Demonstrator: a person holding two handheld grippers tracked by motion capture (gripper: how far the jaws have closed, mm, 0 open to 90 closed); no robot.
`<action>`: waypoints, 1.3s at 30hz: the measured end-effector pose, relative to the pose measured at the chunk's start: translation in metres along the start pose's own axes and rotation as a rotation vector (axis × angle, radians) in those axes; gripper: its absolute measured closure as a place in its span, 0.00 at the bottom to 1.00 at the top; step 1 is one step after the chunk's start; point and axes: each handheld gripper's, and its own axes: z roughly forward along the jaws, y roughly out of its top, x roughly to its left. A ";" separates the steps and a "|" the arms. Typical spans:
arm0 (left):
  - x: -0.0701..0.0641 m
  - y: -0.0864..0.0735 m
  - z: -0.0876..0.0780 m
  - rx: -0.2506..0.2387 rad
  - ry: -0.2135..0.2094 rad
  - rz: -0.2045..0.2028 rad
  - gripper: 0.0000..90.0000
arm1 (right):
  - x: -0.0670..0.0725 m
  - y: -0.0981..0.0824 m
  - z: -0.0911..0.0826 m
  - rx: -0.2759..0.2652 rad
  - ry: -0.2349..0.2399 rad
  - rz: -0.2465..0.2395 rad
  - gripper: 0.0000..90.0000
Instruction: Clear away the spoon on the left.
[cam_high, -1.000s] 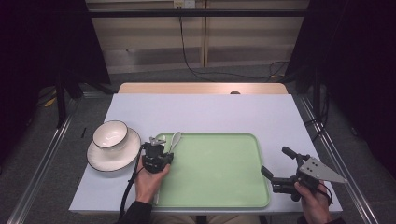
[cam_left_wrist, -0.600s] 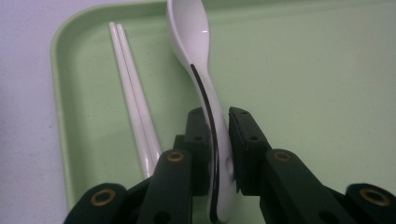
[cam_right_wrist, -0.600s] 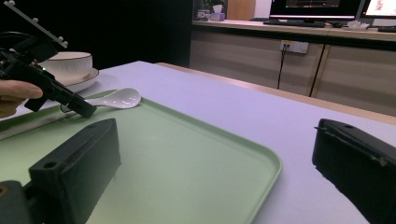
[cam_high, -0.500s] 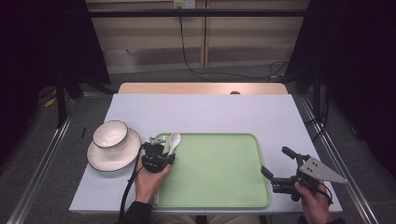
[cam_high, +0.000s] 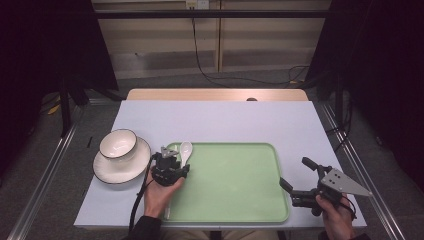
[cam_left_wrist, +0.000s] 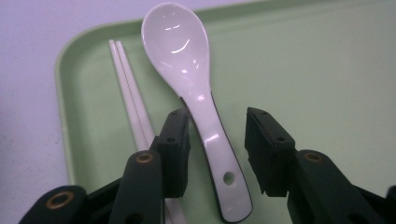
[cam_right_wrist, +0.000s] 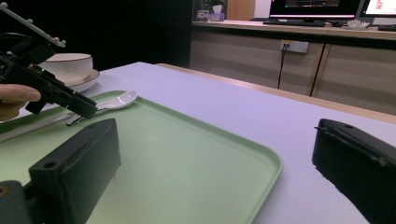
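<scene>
A white ceramic spoon (cam_left_wrist: 180, 51) lies on the green tray (cam_left_wrist: 303, 70) near its far left corner, beside a pair of white chopsticks (cam_left_wrist: 128, 88). My left gripper (cam_left_wrist: 217, 116) straddles the spoon's handle. Its jaws have just been opening: the right pad (cam_left_wrist: 261, 144) stands off the handle and the left pad is close beside it. In the high view the left gripper (cam_high: 178, 162) sits at the tray's (cam_high: 235, 180) left edge, behind the spoon (cam_high: 185, 150). My right gripper (cam_high: 295, 172) hovers open by the tray's right edge, with nothing between its fingers.
A white bowl (cam_high: 118, 144) stands on a white plate (cam_high: 122, 172) left of the tray on the pale table (cam_high: 215, 122). In the right gripper view the tray (cam_right_wrist: 187, 158) stretches ahead, with the left gripper (cam_right_wrist: 70, 100) and the bowl (cam_right_wrist: 70, 65) at the far left.
The left gripper's jaws have spread apart around the spoon's handle, and the spoon now lies flat on the tray. Neither hand has shifted.
</scene>
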 end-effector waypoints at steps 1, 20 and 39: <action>0.002 0.000 0.000 0.005 0.000 -0.011 0.65 | 0.000 0.000 0.000 -0.003 0.001 0.005 0.01; 0.032 0.016 -0.029 -0.082 -0.002 -0.023 0.12 | 0.000 0.001 0.002 -0.005 0.003 0.007 0.01; 0.087 0.017 -0.081 -0.167 0.028 -0.031 0.04 | 0.000 0.001 -0.001 -0.004 -0.008 0.011 0.01</action>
